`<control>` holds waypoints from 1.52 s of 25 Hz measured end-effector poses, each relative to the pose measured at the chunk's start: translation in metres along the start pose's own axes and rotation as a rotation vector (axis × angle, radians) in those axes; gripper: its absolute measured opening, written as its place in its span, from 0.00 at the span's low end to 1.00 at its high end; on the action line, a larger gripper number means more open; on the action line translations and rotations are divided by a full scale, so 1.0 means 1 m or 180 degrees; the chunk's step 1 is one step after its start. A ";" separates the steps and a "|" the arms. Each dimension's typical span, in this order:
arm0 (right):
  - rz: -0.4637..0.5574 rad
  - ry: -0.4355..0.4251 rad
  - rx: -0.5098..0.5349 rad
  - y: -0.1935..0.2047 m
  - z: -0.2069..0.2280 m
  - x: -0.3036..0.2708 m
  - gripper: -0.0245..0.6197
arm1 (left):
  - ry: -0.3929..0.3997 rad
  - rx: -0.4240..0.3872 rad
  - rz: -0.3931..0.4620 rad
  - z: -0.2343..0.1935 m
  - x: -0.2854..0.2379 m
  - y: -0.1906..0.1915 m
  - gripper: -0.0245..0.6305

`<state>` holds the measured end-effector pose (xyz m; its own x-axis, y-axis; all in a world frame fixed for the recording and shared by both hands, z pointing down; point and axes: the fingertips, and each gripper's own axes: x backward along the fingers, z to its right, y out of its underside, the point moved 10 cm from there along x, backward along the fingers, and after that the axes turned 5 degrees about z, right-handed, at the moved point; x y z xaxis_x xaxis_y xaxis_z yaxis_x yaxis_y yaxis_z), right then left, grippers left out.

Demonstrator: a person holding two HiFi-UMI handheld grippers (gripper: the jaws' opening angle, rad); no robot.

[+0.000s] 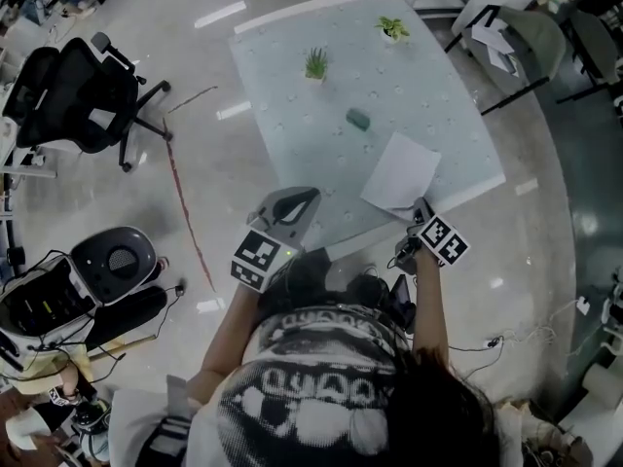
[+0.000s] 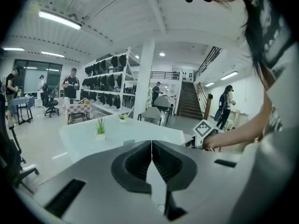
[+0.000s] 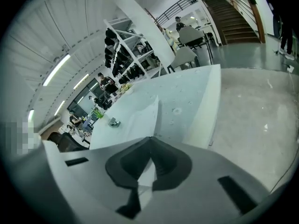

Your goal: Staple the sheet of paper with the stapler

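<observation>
Pinching sheet (image 1: 400, 168) corner with right tool (image 1: 420, 208).

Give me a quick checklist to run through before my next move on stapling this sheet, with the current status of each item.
1. Grip on the sheet of paper: ok, the right gripper is shut on its near corner.
2. The left gripper open to take the stapler: not ok, jaws together, nothing between them.
3. The stapler free to pick up: ok, it lies alone on the table, apart from the sheet.
4. Which way the stapler's mouth faces: cannot tell, too small.
5. The potted plants clear of the sheet: ok, both stand toward the far end.
</observation>
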<state>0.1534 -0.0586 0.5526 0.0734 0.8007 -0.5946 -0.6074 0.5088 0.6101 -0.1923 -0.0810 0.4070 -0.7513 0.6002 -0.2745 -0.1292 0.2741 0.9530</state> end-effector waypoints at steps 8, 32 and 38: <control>0.0122 -0.0266 0.0343 0.003 -0.035 -0.022 0.05 | -0.0093 0.0018 -0.0097 -0.030 0.016 0.008 0.04; 0.0787 -0.0821 0.0606 0.006 -0.070 -0.006 0.05 | 0.0011 -0.0078 -0.0241 -0.050 0.016 0.015 0.04; 0.0583 -0.0701 0.0598 0.014 -0.065 -0.018 0.05 | 0.0027 -0.0085 -0.0275 -0.049 0.015 0.017 0.04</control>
<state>0.0921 -0.0860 0.5379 0.1582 0.9228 -0.3514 -0.4714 0.3833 0.7943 -0.2380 -0.1042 0.4253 -0.7421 0.5687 -0.3548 -0.2110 0.3043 0.9289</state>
